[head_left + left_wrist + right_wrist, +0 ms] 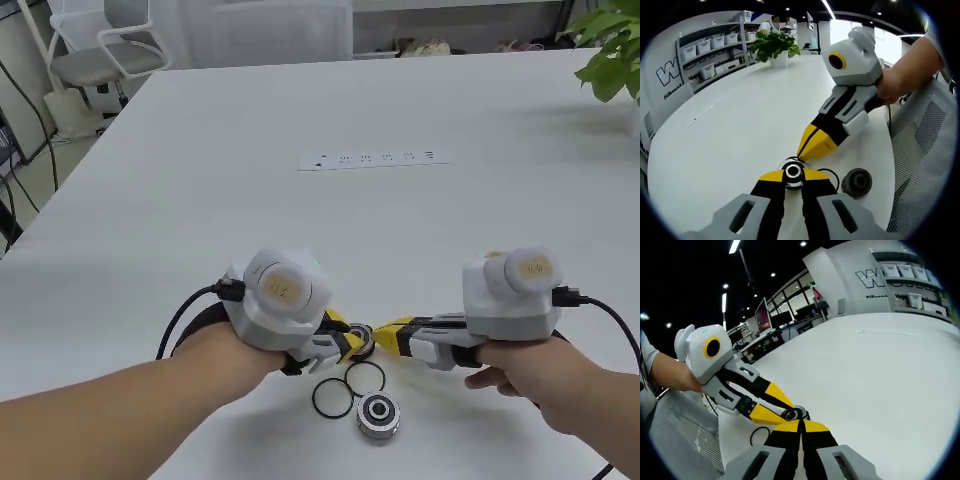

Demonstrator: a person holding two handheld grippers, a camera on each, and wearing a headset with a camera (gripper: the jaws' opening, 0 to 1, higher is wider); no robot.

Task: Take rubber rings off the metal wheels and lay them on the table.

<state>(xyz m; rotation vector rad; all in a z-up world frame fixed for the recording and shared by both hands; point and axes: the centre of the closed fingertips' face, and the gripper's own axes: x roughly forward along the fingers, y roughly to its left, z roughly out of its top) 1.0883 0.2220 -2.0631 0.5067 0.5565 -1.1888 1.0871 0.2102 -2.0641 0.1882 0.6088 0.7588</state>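
My left gripper [352, 343] [793, 177] is shut on a small metal wheel [362, 339] [793, 171] [793, 413], held just above the table. My right gripper [384, 336] [801, 424] comes in from the right. Its yellow jaws are pressed together at the wheel's rim, where a thin black rubber ring [790, 160] shows. Two loose rubber rings [332, 398] [365, 377] lie on the white table [300, 220] below the grippers. A bare metal wheel [378, 413] [856, 182] rests beside them.
A flush socket strip [375, 158] sits mid-table, well beyond the grippers. A potted plant [610, 50] [774, 47] stands at the far right corner. An office chair [105, 50] is past the far left edge. The table's near edge is close to my arms.
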